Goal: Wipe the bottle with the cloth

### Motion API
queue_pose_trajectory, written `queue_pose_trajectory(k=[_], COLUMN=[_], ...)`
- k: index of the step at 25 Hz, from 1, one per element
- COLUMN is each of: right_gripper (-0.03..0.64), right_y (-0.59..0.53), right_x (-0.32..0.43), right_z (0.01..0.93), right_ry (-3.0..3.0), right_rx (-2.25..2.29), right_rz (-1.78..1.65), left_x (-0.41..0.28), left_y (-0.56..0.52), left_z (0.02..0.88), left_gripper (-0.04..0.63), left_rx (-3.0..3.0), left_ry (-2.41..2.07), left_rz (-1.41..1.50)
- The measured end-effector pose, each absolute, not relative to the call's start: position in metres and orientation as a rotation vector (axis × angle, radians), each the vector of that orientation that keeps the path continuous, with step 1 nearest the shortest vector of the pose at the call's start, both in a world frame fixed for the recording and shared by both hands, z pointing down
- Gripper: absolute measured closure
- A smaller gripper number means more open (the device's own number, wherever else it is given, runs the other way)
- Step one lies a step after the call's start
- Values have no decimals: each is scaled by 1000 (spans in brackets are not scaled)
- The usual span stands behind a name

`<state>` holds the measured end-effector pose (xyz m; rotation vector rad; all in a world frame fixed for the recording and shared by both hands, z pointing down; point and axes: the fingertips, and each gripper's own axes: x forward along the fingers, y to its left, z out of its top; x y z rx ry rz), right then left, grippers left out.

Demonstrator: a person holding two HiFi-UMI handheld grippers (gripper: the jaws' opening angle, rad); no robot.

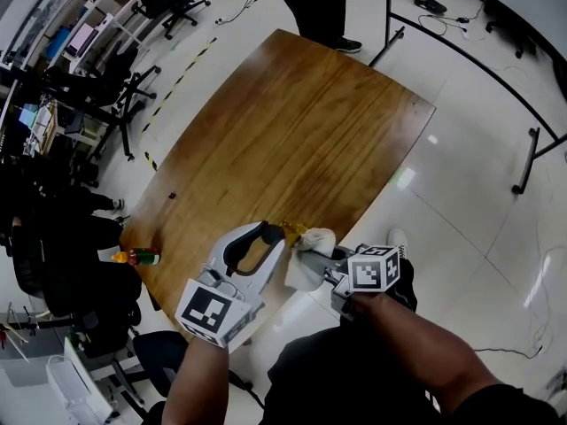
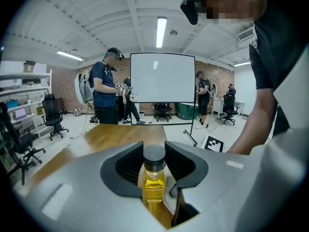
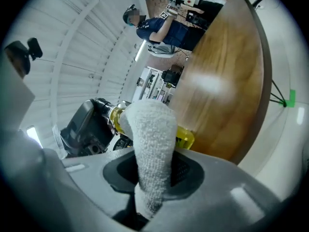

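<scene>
A small bottle of yellow liquid with a dark cap is held over the near edge of the wooden table. My left gripper is shut on it. In the left gripper view the bottle stands upright between the jaws of the left gripper, cap up. A white terry cloth is pinched in my right gripper and lies against the bottle's right side. In the right gripper view the cloth rises out of the right gripper and covers most of the bottle.
A little orange and green bottle lies at the table's left edge. A person stands at the table's far end. Office chairs and desks crowd the left side. A whiteboard stands beyond the table, with several people around it.
</scene>
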<state>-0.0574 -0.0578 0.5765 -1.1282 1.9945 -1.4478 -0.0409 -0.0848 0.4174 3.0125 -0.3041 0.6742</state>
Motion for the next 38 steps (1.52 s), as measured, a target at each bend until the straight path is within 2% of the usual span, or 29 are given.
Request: queue_pose_trajectory(k=[5, 9, 12, 16, 20, 28, 38], right_gripper=[543, 543, 542, 541, 541, 541, 541], right_y=[-55, -53, -41, -24, -47, -88, -74], right_x=[-54, -54, -65, -128, -167, -128, -121], right_z=[604, 605, 575, 523, 522, 531, 588], right_ry=[1832, 1801, 1955, 2378, 2544, 2233, 1709], right_rx=[-1220, -1228, -1183, -1022, -1067, -1219, -1047], right_rz=[-1699, -1742, -1628, -1386, -1295, -1415, -1797], left_x=[-40, -40, -41, -41, -43, -38, -39], left_y=[-86, -88, -87, -91, -88, -84, -84], left_z=[417, 416, 418, 417, 420, 418, 417], left_gripper=[439, 439, 439, 439, 439, 439, 439], left_rx=[3008, 2993, 3007, 2978, 2992, 2987, 3015], left_ry=[-313, -341, -327, -373, -343, -367, -321], left_rz=[678, 681, 667, 721, 733, 721, 670])
